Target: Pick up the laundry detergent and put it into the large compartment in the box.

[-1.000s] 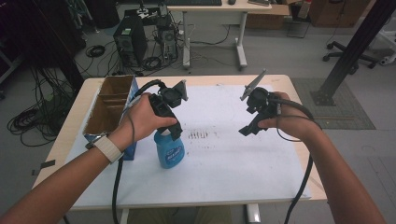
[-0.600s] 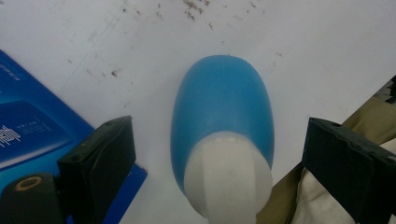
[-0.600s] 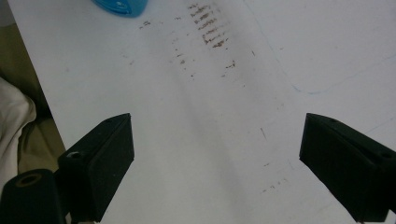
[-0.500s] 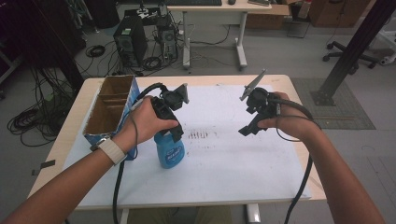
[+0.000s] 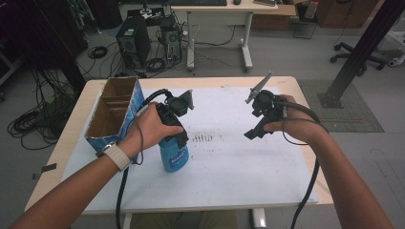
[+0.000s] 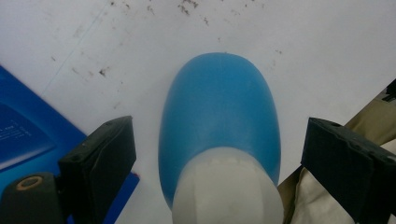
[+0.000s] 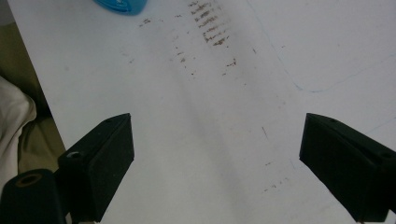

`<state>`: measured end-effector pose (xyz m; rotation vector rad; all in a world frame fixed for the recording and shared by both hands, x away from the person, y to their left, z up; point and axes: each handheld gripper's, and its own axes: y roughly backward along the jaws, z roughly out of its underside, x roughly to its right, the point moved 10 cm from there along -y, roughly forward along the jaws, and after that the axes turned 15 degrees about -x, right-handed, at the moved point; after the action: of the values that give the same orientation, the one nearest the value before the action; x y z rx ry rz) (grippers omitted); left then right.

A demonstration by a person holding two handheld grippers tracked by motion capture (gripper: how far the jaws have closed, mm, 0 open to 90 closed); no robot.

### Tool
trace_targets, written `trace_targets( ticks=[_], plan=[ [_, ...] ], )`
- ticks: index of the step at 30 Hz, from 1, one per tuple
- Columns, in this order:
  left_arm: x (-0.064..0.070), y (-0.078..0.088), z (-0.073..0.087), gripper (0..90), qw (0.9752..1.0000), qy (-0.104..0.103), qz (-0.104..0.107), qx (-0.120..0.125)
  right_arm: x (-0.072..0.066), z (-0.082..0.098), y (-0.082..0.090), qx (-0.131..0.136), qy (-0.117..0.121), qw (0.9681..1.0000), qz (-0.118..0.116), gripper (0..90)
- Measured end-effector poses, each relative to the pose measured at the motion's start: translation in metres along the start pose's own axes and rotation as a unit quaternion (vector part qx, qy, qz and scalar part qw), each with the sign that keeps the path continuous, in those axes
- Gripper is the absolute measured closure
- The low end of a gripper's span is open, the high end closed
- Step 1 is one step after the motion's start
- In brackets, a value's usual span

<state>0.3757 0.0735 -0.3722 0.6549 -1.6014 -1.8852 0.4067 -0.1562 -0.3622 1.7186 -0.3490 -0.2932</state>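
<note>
Little has shifted since the earlier frames: the left gripper [image 5: 177, 125] remains poised right above the blue bottle [image 5: 173, 156], and the right gripper [image 5: 260, 119] stays lifted well off to the bottle's right. Seen along the left gripper's jaws, the blue bottle's white neck [image 6: 227, 186] sits between the two spread pads, with a clear gap on either side and no contact. That bottle stands upright on the white sheet [image 5: 239, 157] covering the desk [image 5: 71, 138], just to the right of the open cardboard box [image 5: 112, 114] with blue sides. A patch of brown marks [image 5: 203, 138] lies just beyond the bottle. The right gripper's jaws are also spread wide, hanging over bare sheet.
</note>
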Motion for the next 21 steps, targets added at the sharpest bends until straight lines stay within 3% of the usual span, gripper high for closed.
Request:
trace_targets(
  ticks=[12,21],
  plan=[
    [0.000,-0.010,-0.001,11.9,1.0000,0.000,0.004,-0.007,0.000,0.000,-0.002,0.000,-0.001,1.0000,-0.002,10.2],
    [0.000,-0.014,-0.001,17.8,0.9999,-0.002,0.008,-0.010,0.000,0.000,-0.002,0.000,0.000,1.0000,-0.002,10.2]
  ],
)
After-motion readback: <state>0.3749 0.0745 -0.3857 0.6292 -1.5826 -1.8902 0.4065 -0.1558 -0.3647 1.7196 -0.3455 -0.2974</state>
